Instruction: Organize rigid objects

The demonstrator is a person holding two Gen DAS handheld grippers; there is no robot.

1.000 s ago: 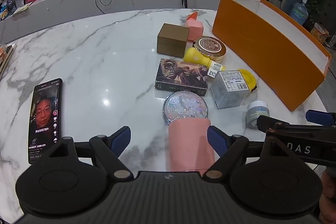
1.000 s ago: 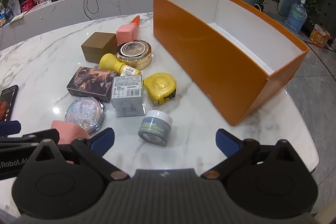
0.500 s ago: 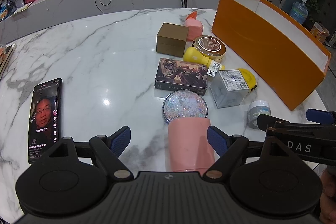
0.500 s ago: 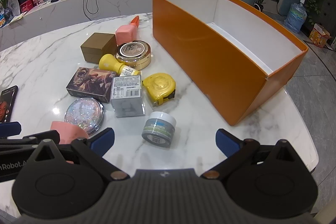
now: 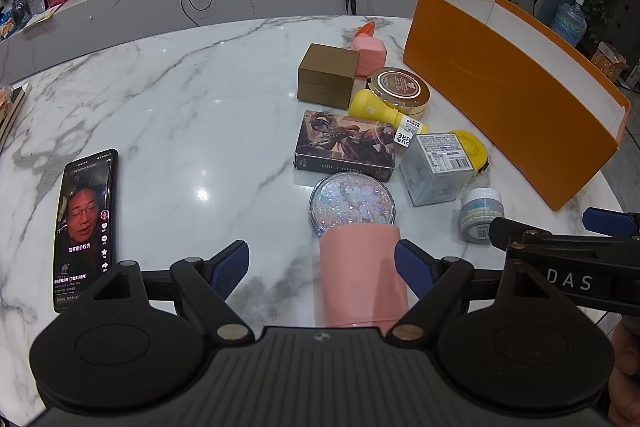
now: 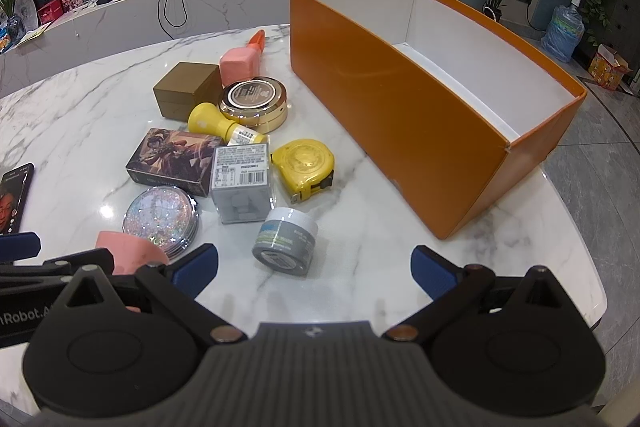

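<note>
We see a marble table [image 6: 380, 267] carrying an open orange box [image 6: 400, 115] on its right side, white inside and with nothing showing in it. Left of the box lies a loose cluster: a brown box [image 6: 186, 89], a picture card box [image 6: 172, 161], a pink block [image 6: 237, 67] with an orange piece behind it, a gold tin [image 6: 254, 101], a clear cube [image 6: 242, 185], a yellow tape measure [image 6: 306, 165], a glitter compact [image 6: 160, 217], a yellow bottle [image 6: 218, 125] on its side, and a small grey jar [image 6: 286, 241] nearest the camera. A lit phone [image 5: 86, 227] lies well apart on the left.

Our left gripper [image 5: 322, 267] hangs low over the near table edge, level and pointing toward the cluster. Its fingers [image 5: 230, 265] are spread wide; a pink cylinder [image 5: 362, 275] lies between them, close to the right pad, and we cannot tell whether it touches. The cylinder's far end sits against the compact.

Our right gripper [image 6: 314, 267] sits just beside the left one, also low and level, aimed at the jar and the box. Its fingers [image 6: 434, 273] are wide apart and hold nothing; the jar rests on the table just ahead of the left fingertip, apart from it.
</note>
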